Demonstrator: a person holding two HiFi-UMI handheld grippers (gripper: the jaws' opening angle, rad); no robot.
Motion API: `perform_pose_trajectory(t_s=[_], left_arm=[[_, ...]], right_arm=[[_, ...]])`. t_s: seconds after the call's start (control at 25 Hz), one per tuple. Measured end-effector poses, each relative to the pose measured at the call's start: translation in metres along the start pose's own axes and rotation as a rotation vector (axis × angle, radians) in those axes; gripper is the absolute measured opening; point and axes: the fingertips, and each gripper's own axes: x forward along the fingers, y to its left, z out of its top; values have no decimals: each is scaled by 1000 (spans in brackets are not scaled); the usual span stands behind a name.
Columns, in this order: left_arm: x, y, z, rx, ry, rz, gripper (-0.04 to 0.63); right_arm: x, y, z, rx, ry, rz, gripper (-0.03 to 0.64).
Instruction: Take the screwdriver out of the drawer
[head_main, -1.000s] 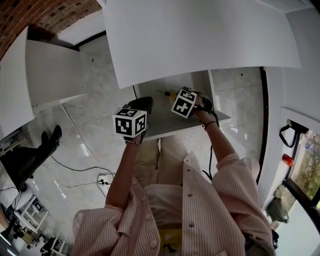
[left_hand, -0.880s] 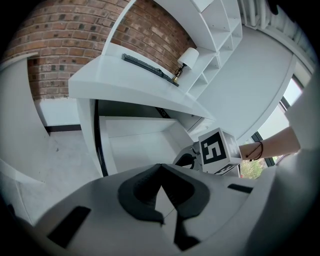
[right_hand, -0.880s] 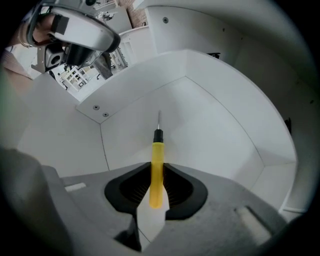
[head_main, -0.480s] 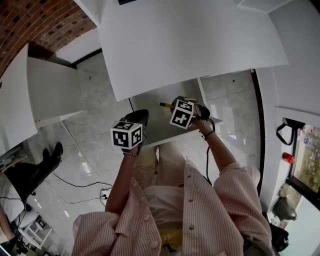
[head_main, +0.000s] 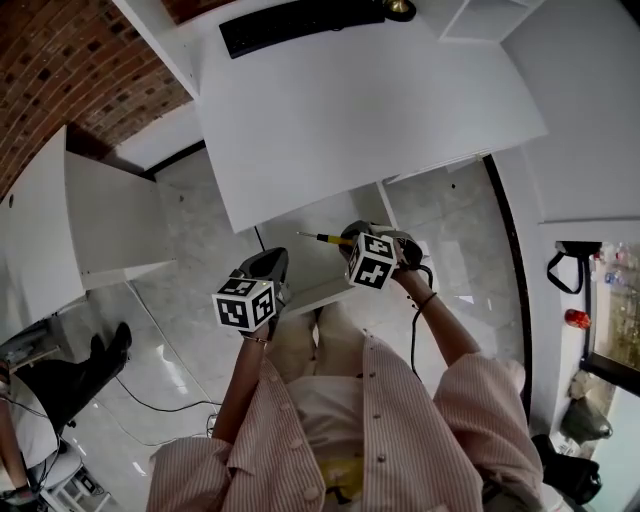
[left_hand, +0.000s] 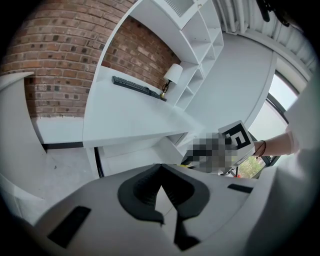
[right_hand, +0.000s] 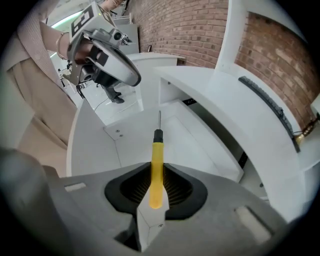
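Note:
My right gripper (right_hand: 156, 167) is shut on the yellow handle of the screwdriver (right_hand: 156, 165); its thin metal shaft sticks out ahead of the jaws. In the head view the screwdriver (head_main: 322, 238) juts left from the right gripper (head_main: 350, 239), held above the open white drawer (head_main: 312, 272) under the desk. The drawer (right_hand: 172, 142) lies below the tool in the right gripper view. My left gripper (head_main: 266, 264) hovers at the drawer's left front corner, and in its own view the left gripper (left_hand: 161, 169) is shut with nothing between its pads.
A white desk top (head_main: 360, 100) overhangs the drawer, with a black keyboard (head_main: 300, 25) and a small lamp (head_main: 400, 8) near the brick wall. A white cabinet (head_main: 100, 220) stands at the left. Cables lie on the glossy floor (head_main: 170, 400).
Both grippers have risen. The right one has lifted the screwdriver up from the drawer's inside to above its rim. The left gripper stays shut and empty.

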Motion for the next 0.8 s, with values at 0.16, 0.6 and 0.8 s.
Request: perform_pose_trajectory(t_s=[0.16,0.6,0.8], left_arm=[[-13,-10,14,24,-43,-14,-2],[-54,-34,60,113,-206,-22,-2],[-71,-39,78,139,-273,-16,-2]], right_arm=[[-26,3,18,-6,-89,-40,78],[-99,-3,55,171,-405,-168,78],[-132,-12,63,301,-536,-214,78]])
